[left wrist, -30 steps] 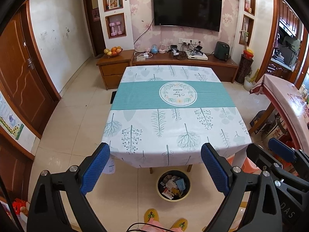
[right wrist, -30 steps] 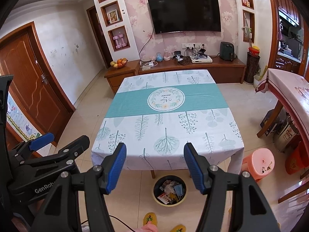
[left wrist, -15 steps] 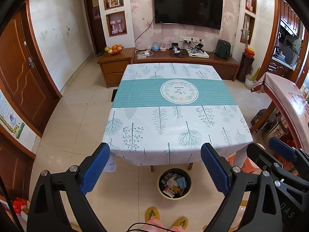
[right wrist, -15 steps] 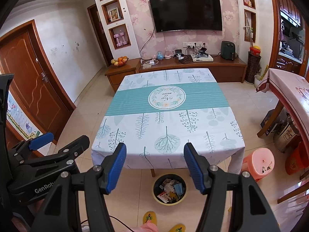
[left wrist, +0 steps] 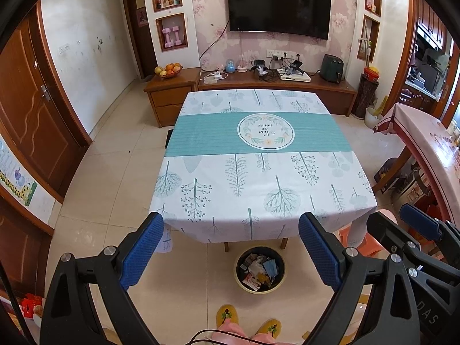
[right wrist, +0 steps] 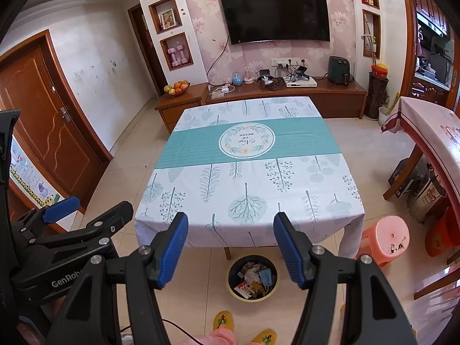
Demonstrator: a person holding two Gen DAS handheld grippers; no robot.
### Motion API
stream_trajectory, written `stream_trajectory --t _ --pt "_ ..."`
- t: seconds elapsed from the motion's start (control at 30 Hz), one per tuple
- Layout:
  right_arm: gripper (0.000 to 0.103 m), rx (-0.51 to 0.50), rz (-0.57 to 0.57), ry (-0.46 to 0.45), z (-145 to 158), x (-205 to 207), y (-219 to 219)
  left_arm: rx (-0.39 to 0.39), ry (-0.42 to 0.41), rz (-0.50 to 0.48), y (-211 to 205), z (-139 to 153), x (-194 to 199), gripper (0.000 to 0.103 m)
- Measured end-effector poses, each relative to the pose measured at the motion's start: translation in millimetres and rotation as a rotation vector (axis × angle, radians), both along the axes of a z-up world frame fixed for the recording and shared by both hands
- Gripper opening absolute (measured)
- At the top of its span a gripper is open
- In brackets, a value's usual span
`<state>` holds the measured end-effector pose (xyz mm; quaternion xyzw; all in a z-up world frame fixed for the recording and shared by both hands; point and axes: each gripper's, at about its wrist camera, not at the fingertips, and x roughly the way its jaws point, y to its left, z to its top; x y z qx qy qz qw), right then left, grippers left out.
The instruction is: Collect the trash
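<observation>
Glossy cream floor tiles [left wrist: 109, 178] lie underfoot, with yellow slippers [right wrist: 222, 320] at the near edge. Just beyond them sits a round, yellow-rimmed trash bin [left wrist: 260, 268], full of crumpled wrappers and paper, tucked under the table's near edge. Both the left gripper [left wrist: 230, 247] and right gripper [right wrist: 230, 247] hover above it, ribbed blue pads spread wide, holding nothing. Farther off, the square table [right wrist: 250, 189] wears a smooth leaf-printed cloth; a television [left wrist: 277, 11] hangs on the far wall.
</observation>
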<state>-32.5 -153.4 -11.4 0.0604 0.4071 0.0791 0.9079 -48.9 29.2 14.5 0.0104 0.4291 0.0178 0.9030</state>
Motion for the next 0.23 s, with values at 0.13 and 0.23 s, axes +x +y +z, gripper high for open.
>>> stream_trajectory --t 0.13,0.23 --pt "0.062 0.0 0.002 0.003 -1.8 -1.0 -2.8 0.001 0.002 -0.003 -0.8 -1.0 1.0 0.094" --pt "0.062 0.001 0.004 0.004 -1.9 0.2 -3.2 0.002 0.004 -0.004 -1.2 -1.6 1.3 0.094"
